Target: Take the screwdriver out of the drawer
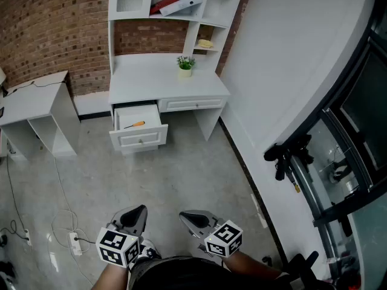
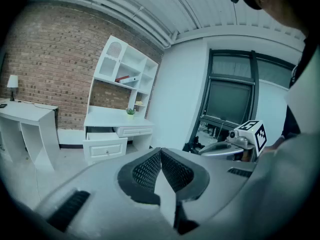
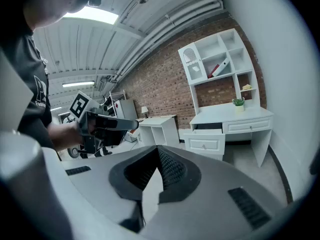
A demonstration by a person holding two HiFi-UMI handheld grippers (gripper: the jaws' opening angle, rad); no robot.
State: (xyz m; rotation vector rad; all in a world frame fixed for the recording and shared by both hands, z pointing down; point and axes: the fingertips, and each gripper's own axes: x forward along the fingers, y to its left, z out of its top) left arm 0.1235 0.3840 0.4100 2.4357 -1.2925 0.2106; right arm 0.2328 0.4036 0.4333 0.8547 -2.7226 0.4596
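An orange-handled screwdriver (image 1: 134, 124) lies in the pulled-out left drawer (image 1: 139, 136) of a white desk (image 1: 163, 80) across the room. Both grippers are held low, close to my body and far from the desk. My left gripper (image 1: 138, 211) is shut with nothing in it, its ribbed pads meeting at the tip (image 2: 160, 150). My right gripper (image 1: 188, 217) is likewise shut and empty (image 3: 158, 148). Each gripper view shows the open drawer (image 2: 105, 146) (image 3: 205, 143) small in the distance; the screwdriver is not visible there.
A small potted plant (image 1: 185, 65) stands on the desk under a white hutch holding binders (image 1: 175, 3). A white side table (image 1: 36, 101) is at the left. Cables and a power strip (image 1: 74, 241) lie on the grey floor. Black equipment (image 1: 290, 156) stands by the right wall.
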